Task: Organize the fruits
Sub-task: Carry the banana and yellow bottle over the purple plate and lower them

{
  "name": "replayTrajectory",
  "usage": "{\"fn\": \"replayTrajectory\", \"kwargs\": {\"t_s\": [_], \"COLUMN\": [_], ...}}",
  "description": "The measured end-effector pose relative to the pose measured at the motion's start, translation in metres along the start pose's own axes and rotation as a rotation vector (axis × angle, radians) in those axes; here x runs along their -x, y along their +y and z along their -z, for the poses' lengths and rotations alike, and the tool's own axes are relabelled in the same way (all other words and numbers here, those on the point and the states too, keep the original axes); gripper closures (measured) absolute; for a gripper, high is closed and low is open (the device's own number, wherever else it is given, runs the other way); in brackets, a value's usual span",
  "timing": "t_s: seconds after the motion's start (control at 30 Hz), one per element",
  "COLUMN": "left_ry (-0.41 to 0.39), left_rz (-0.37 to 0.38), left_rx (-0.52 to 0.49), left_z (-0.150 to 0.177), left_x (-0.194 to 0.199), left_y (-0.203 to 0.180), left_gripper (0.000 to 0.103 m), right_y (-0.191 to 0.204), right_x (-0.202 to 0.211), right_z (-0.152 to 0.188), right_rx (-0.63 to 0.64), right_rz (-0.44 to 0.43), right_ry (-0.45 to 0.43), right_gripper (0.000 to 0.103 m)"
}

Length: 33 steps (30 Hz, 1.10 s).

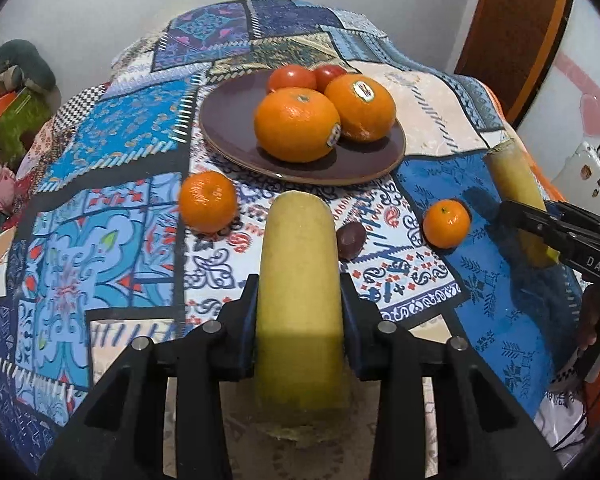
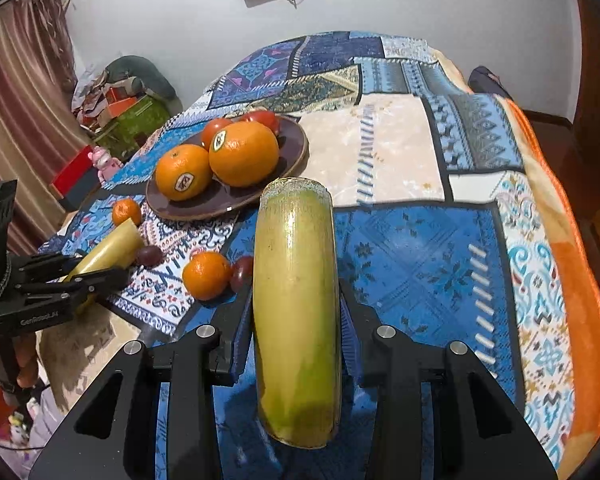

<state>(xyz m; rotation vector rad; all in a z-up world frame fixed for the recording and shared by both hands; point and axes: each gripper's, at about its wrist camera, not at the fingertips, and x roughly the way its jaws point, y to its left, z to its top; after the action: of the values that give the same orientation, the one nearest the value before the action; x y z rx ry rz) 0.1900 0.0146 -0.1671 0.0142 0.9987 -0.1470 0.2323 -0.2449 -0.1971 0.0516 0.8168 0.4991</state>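
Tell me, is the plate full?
No. The plate holds two oranges and two tomatoes on one side; the other side is bare.

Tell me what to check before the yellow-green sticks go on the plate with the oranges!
1. Left gripper clamps its yellow-green cut cane stick: ok.
2. Right gripper clamps the other yellow-green stick: ok.
3. Bare space on the dark brown round plate: ok, left part.
4. Two big oranges sit steady: cannot tell.
5. Small mandarins and dark plums remain on the patchwork cloth: not ok.
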Motion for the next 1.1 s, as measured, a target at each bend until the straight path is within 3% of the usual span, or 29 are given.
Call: {"fn": "replayTrajectory", "kwargs": {"t_s": [0.17, 0.3, 0.5, 1.1], "left_ry": [-0.009, -0.055, -0.082, -0.101], "left_rz": [0.043, 0.005, 0.023, -0.031], "left_rx": [0.041, 0.029, 0.062, 0.052], "left_z": [-0.008, -0.018, -0.04, -0.106], "left_x": [0.014, 0.025, 0.033, 0.003], "left_y": [0.008, 0.009, 0.014, 0.035], "left_gripper": [0.066, 0.066, 0.066, 0.066], "right_y": [0.007, 0.014, 0.031, 0.078], "right_x": [0.004, 0.004, -0.005, -0.058], "right_z": [-0.014, -0.027, -0.049, -0.107], "right_rx": [0.041, 0.063, 0.109, 0.219], "right_rz": [0.01, -0.003, -0.018, -0.037], "right_ry": [-0.018, -0.035, -0.055, -0.057], "right_gripper": [0.068, 0.068, 0.068, 0.068]}}
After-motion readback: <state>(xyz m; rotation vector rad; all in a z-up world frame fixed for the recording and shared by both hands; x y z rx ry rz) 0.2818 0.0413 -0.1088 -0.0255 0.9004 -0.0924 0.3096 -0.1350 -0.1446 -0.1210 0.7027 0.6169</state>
